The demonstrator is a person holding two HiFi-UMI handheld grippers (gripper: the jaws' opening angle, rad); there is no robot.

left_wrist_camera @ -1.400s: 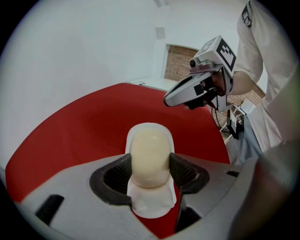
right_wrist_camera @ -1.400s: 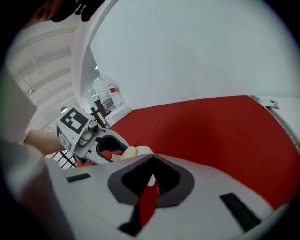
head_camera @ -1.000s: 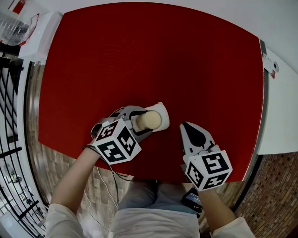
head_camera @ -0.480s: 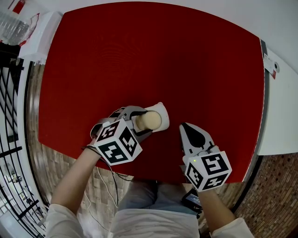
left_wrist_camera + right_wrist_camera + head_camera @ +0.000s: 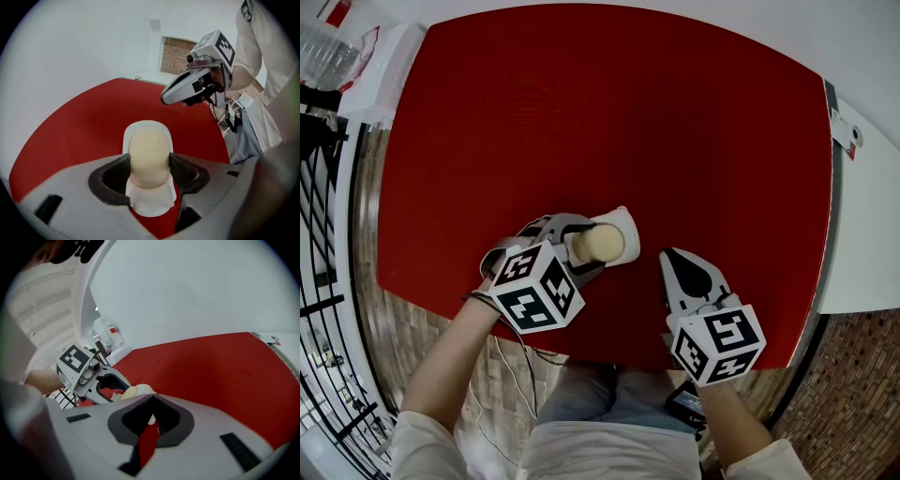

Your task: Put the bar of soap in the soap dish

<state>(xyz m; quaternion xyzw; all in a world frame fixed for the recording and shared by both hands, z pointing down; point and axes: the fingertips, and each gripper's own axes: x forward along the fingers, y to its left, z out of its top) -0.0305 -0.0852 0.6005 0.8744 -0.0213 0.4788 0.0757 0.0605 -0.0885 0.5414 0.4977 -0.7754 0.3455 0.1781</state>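
Note:
A cream bar of soap [image 5: 602, 242] rests on the white soap dish [image 5: 624, 223] near the red table's front edge. My left gripper [image 5: 587, 247] is shut on the soap, one jaw pressed against each side. In the left gripper view the soap [image 5: 149, 157] stands between the dark pads [image 5: 112, 174], with the dish [image 5: 146, 128] showing beyond and beneath it. My right gripper [image 5: 669, 256] hovers to the right of the dish, shut and empty. In the right gripper view, the soap [image 5: 138, 390] peeks over that gripper's own jaws [image 5: 152, 420].
The red table [image 5: 609, 112] stretches away beyond the dish. A white counter [image 5: 867, 206] adjoins its right side. A plastic bottle [image 5: 323, 45] stands on a white surface at the far left corner. Black railings [image 5: 323, 281] run along the left.

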